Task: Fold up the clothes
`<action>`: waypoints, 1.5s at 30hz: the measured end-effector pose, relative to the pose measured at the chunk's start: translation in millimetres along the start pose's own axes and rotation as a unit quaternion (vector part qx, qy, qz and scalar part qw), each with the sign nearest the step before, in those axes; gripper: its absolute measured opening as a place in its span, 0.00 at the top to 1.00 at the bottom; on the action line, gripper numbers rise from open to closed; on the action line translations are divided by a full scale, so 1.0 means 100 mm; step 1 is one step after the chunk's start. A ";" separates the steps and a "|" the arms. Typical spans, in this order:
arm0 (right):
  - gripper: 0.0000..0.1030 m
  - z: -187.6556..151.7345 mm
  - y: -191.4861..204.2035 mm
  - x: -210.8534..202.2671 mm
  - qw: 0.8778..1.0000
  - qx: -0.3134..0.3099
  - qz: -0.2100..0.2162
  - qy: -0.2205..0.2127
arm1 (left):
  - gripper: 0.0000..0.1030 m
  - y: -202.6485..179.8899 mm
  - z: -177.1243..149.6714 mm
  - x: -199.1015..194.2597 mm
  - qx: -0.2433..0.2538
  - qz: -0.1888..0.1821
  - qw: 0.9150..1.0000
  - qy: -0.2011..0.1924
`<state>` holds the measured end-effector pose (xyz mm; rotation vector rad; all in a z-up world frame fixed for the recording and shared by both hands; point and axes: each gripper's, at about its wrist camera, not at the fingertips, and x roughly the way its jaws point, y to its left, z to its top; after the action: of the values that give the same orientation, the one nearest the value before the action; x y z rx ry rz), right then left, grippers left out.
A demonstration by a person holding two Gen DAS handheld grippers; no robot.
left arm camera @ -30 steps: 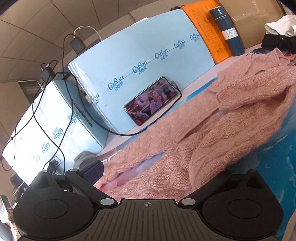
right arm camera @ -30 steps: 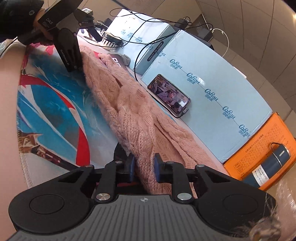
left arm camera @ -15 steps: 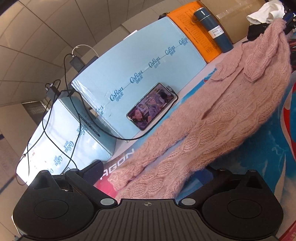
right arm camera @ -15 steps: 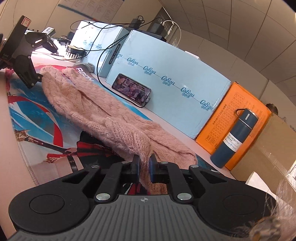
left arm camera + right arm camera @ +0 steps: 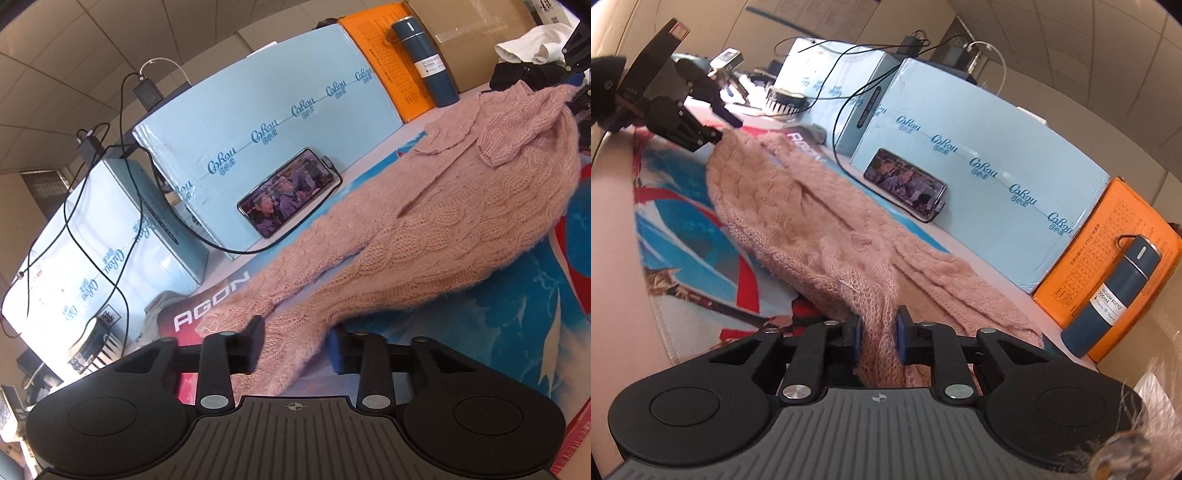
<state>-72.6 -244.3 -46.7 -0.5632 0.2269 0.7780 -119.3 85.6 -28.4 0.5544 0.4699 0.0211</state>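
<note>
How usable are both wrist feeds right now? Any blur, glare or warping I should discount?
Left wrist view: sharp; fisheye bows the blue box; the sweater is evenly lit, with the left gripper dark in the foreground. Right wrist view: strong warm daylight washes out the tabletop at left; the phone screen looks soft; stray fibres blur the lower right corner, beside the right gripper.

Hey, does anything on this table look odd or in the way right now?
Mostly the phone: it leans against the blue box, screen lit, cable trailing, close beside the pink sweater. Nothing looks spilled or damaged.
</note>
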 end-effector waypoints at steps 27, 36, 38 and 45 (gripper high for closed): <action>0.32 0.03 -1.47 0.91 0.919 0.393 0.020 0.010 | 0.20 1.48 -0.38 0.79 -0.544 -0.114 0.829 -0.061; 0.29 0.03 -1.30 1.03 0.923 0.370 -0.102 0.031 | 0.16 1.27 -0.24 0.79 -0.482 -0.055 0.874 -0.017; 0.29 0.02 -1.28 1.10 0.920 0.364 -0.139 0.049 | 0.26 1.24 -0.21 0.75 -0.468 -0.044 0.882 -0.026; 0.29 -0.06 -1.31 1.21 0.911 0.371 -0.165 0.075 | 0.89 1.22 -0.18 0.78 -0.455 -0.067 0.887 -0.039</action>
<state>105.2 -250.8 -48.0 0.0710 0.5264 0.2718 -44.5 209.8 -12.2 -0.4044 0.3673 0.0826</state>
